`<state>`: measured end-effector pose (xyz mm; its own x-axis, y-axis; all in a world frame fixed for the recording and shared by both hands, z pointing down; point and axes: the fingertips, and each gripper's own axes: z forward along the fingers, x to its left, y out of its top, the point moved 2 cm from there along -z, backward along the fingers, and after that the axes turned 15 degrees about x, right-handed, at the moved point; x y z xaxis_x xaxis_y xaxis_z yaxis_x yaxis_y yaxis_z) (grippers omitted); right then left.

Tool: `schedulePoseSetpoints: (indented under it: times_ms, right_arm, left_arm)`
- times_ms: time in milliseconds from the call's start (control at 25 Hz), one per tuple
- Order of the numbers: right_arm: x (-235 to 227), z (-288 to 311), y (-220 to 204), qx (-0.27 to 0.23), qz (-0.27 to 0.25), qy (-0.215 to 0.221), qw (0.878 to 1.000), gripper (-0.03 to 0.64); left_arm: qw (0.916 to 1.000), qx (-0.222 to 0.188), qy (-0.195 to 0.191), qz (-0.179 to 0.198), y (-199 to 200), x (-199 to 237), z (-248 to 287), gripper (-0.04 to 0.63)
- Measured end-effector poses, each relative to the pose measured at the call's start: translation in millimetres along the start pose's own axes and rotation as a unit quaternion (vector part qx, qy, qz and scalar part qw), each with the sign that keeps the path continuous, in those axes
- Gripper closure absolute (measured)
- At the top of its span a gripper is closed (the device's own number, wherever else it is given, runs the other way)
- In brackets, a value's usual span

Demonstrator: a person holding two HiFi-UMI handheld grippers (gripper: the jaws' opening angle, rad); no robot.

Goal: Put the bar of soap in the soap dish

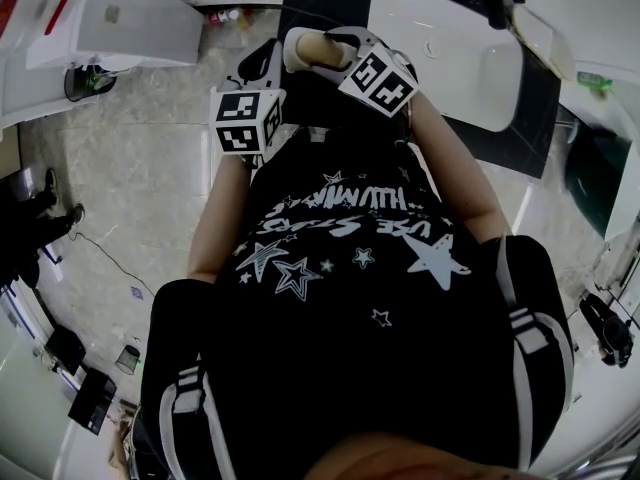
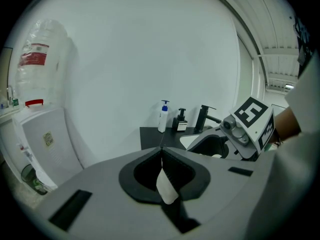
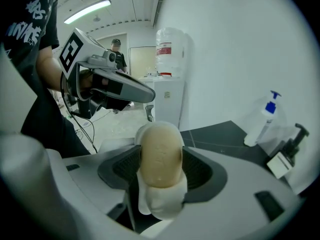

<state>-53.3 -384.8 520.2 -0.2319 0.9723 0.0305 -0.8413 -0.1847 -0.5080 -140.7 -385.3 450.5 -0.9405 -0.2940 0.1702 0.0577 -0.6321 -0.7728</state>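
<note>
A beige oval bar of soap (image 3: 160, 151) sits upright between the jaws of my right gripper (image 3: 161, 166), which is shut on it; something white (image 3: 161, 201) shows below it. In the head view the soap (image 1: 306, 48) pokes out of the right gripper (image 1: 318, 50), held close to the person's chest beside the white sink (image 1: 450, 68). My left gripper (image 2: 161, 159) is shut, with only a small white tab (image 2: 166, 188) between the jaws; it appears as (image 1: 258, 73) in the head view. I cannot make out a soap dish.
The dark counter (image 2: 152, 136) carries a blue-capped pump bottle (image 2: 163, 116), a black dispenser (image 2: 181, 120) and a black faucet (image 2: 205, 117). A white water dispenser (image 1: 110, 18) stands on the left. A person (image 3: 116, 46) stands far back in a doorway. Bags and cables lie on the floor (image 1: 90, 388).
</note>
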Motion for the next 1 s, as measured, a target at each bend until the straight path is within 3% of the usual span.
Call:
schedulePoseSetpoints:
  times_ms: [480,760,1000]
  right_arm:
    - [-4.4,-30.6,13.7,-0.027,0.039,-0.041,0.998,0.351]
    - [0.8,-66.2,23.7,-0.072,0.082,-0.096,0.989,0.351]
    - [23.1,-79.9,13.2,-0.073,0.130,-0.120,0.982,0.351]
  left_arm:
    - [0.9992,-0.008,-0.033,0.018,2.7,0.7,-10.7,0.583]
    - [0.9964,-0.007,-0.072,0.044,-5.1,-2.5,-21.8,0.583]
    - [0.9916,-0.004,-0.110,0.068,-12.9,-7.8,-29.3,0.583]
